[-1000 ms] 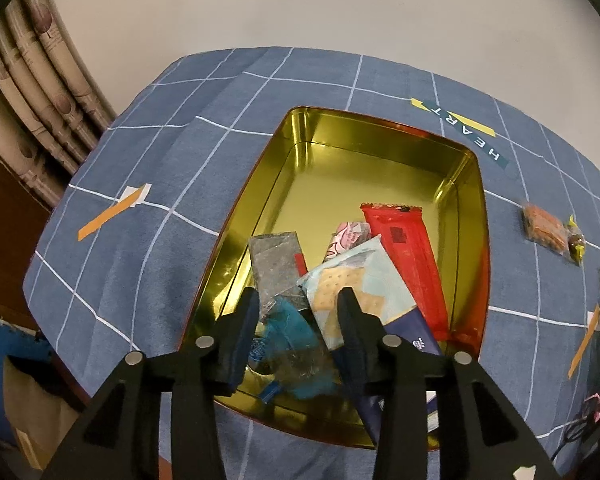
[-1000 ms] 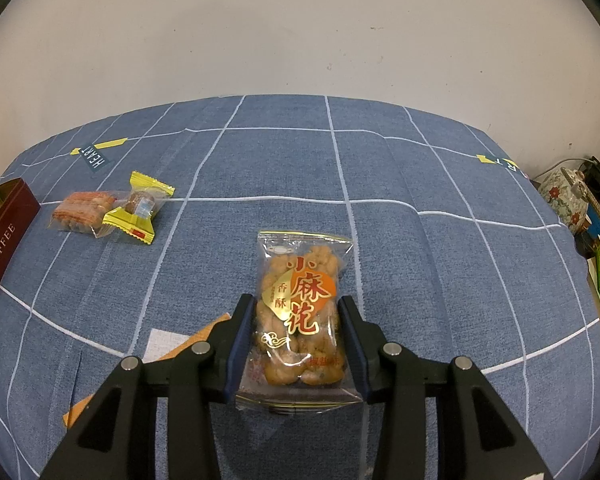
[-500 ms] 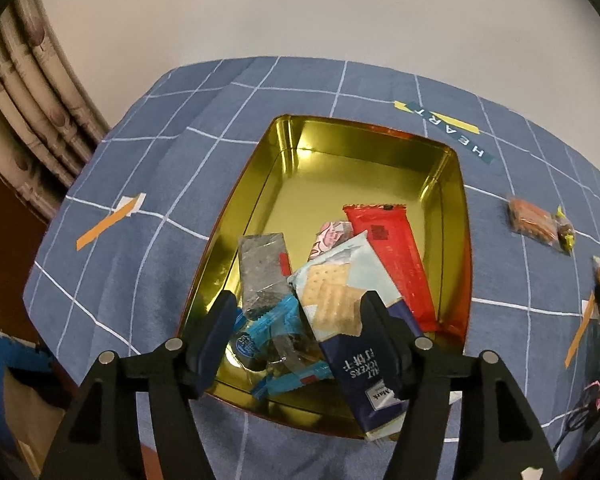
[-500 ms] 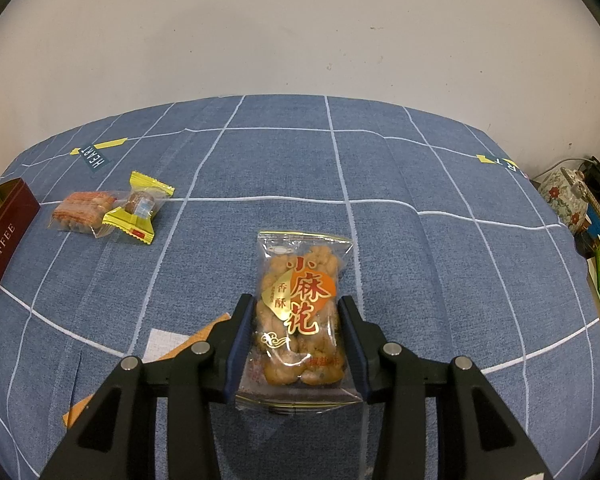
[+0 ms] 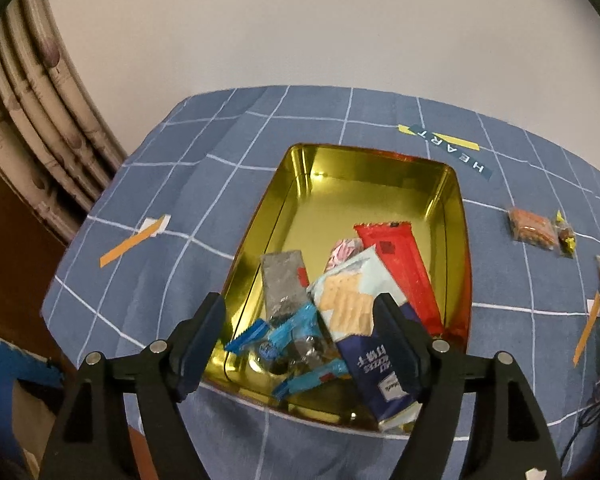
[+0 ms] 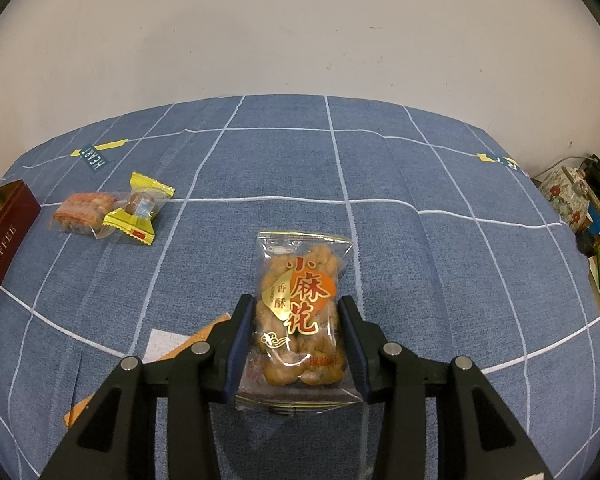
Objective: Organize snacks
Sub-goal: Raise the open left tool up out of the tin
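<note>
The blue candy wrapper (image 5: 296, 340) is lying loose at the near end of the gold tin (image 5: 384, 168), beside the cracker pack (image 5: 352, 304) and the red bar (image 5: 404, 272), while the left gripper (image 5: 300, 334) is opening its jaws above it, gripping nothing. The right gripper (image 6: 296, 336) is clenching the twisted-dough snack bag (image 6: 300, 300) low over the tabletop (image 6: 420, 184). To finish the drop cleanly, the left gripper is probably best lifted straight up before swinging away, so its fingers are not catching the tin's near rim or dragging the cracker pack that is overhanging it. The far half of the tin is lying bare, giving room for the bag; two small wrapped snacks (image 6: 112, 216) are waiting near the tin's side, with open cloth beyond
</note>
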